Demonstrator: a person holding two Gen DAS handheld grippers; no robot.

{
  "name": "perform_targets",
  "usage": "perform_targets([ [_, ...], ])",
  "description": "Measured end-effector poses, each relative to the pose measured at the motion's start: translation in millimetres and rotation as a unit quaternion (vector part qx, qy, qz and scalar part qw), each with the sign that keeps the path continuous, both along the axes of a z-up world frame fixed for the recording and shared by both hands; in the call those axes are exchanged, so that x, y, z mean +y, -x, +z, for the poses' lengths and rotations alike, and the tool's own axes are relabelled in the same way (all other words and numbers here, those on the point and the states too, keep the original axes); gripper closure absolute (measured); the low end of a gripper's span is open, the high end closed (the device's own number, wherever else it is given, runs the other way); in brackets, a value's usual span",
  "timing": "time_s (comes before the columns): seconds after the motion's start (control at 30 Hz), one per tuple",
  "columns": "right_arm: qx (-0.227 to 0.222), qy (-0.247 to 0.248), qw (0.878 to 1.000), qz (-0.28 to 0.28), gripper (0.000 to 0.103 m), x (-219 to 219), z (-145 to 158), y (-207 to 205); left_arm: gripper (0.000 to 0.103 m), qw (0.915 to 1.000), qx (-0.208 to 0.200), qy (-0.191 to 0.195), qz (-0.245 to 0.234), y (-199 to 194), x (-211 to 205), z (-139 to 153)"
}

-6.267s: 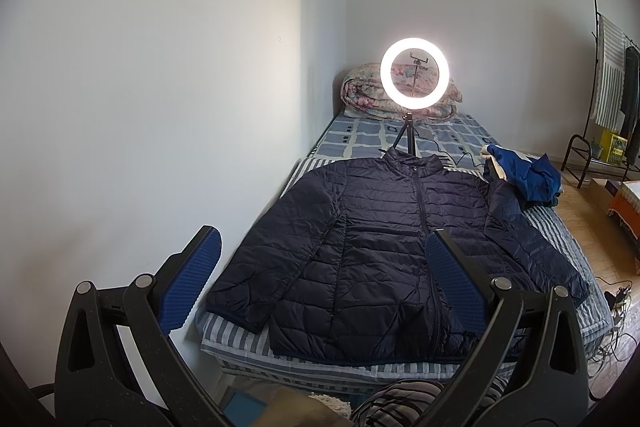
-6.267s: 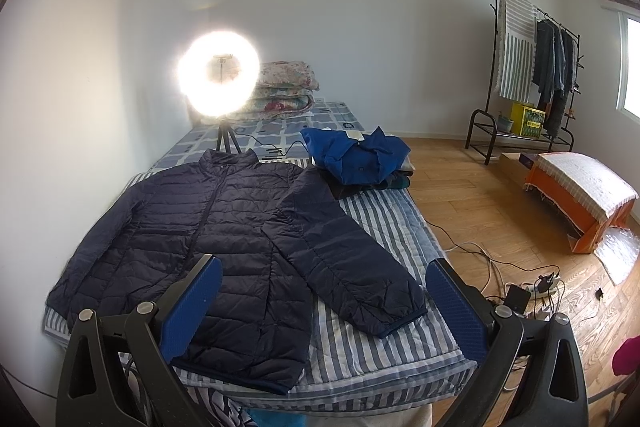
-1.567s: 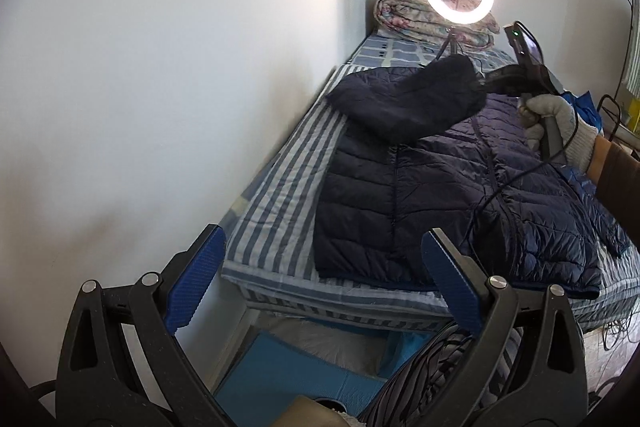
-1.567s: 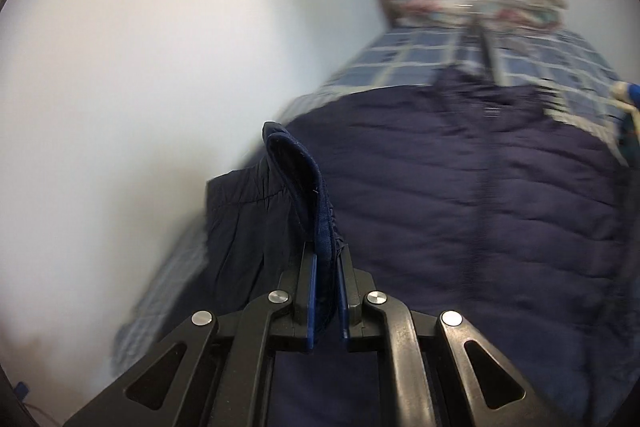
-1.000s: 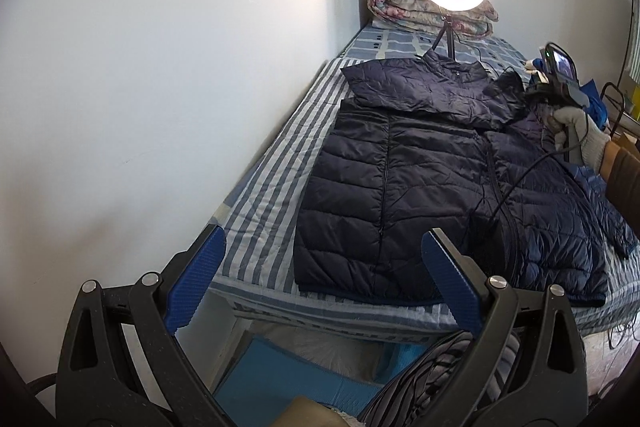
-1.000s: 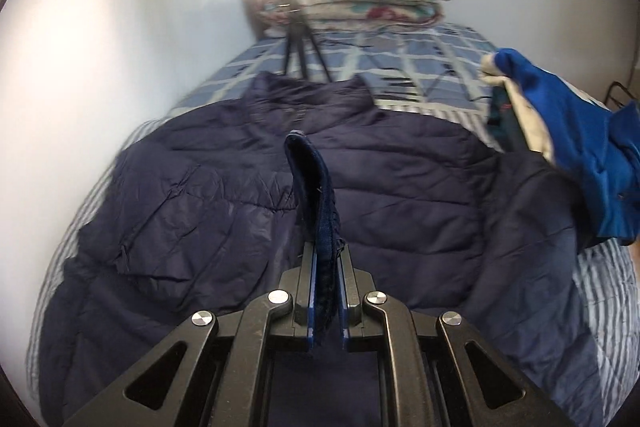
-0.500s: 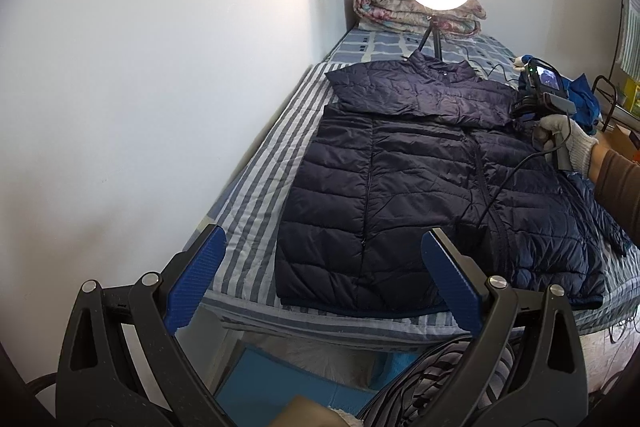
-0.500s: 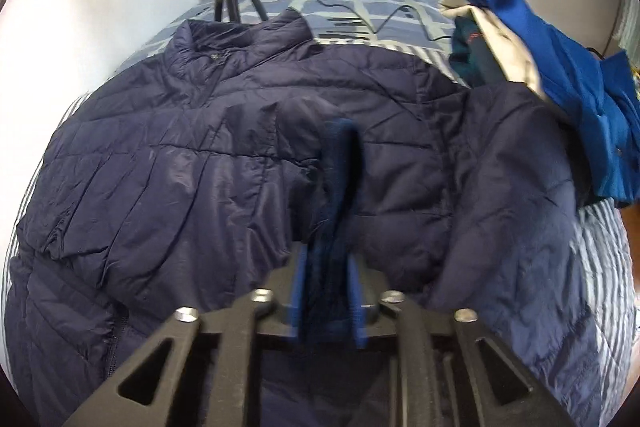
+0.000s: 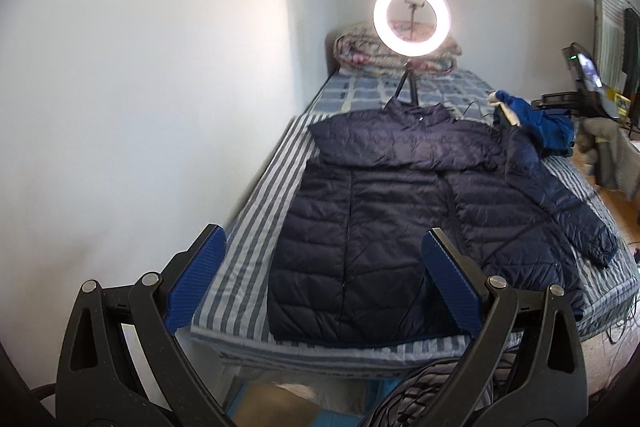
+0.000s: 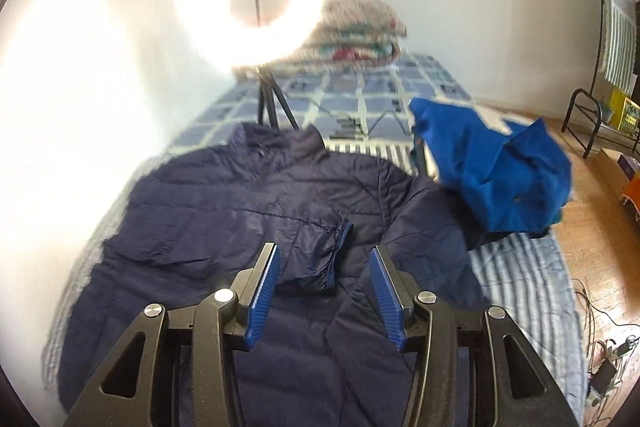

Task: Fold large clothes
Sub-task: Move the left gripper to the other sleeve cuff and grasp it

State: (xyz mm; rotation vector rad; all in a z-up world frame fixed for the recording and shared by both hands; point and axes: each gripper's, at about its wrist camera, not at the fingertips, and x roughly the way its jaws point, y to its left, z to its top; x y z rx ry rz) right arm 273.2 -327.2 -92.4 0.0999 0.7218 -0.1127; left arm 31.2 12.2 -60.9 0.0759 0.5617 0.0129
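Lit ring light (image 9: 412, 14), folded quilt (image 10: 356, 35)

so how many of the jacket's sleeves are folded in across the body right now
1. One sleeve lies folded across the chest of the navy puffer jacket, its cuff between the open right gripper's fingers. The other sleeve lies spread out on the striped bed.

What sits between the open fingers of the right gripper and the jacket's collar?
In the right wrist view, the folded-over sleeve's cuff lies just ahead of the right gripper; beyond it only quilted jacket chest reaches the collar.
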Motion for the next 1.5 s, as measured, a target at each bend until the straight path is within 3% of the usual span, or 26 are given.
perform_targets([
  [0.13,-0.029,0.001,1.000,0.009,0.054,2.2,36.8,59.7,0.003,0.9993,-0.026,-0.019,-0.019,-4.7,-13.3,12.6],
  [0.27,-0.046,0.007,0.999,0.005,0.054,2.9,58.7,119.9,0.003,0.9973,-0.031,-0.012,-0.066,-14.5,-34.4,19.7],
  [0.5,-0.037,0.041,0.998,-0.025,0.052,1.6,60.6,227.0,0.003,0.9829,-0.018,-0.011,-0.183,-32.8,-112.8,14.4],
  [0.63,-0.035,0.038,0.996,-0.075,0.045,-13.7,50.6,279.1,0.003,0.9608,0.027,0.009,-0.276,-44.4,-175.0,1.2],
  [0.83,-0.007,0.032,0.989,-0.143,0.045,-38.4,20.7,336.3,0.003,0.9282,0.045,0.001,-0.369,-43.9,-268.6,-15.7],
  [0.93,0.012,0.037,0.985,-0.166,0.045,-47.3,5.7,361.1,0.003,0.9079,0.061,-0.004,-0.415,-42.1,-315.5,-26.9],
  [1.0,0.021,0.044,0.983,-0.178,0.045,-51.1,0.1,372.6,0.008,0.8894,0.076,-0.006,-0.451,-41.2,-350.1,-38.2],
  [1.07,0.029,0.042,0.980,-0.191,0.045,-57.7,-5.0,386.5,0.015,0.8749,0.100,-0.010,-0.474,-42.4,-382.1,-51.5],
  [1.3,0.045,0.042,0.975,-0.214,0.045,-70.4,-15.4,409.7,0.016,0.8398,0.135,-0.067,-0.522,-33.3,-464.0,-103.1],
  [1.37,0.050,0.037,0.974,-0.217,0.045,-72.5,-20.0,410.6,0.016,0.8248,0.151,-0.086,-0.538,-30.7,-485.0,-121.3],
  [1.5,0.058,0.029,0.974,-0.219,0.045,-76.4,-28.2,412.7,0.016,0.8095,0.179,-0.102,-0.550,-27.5,-512.2,-147.9],
])
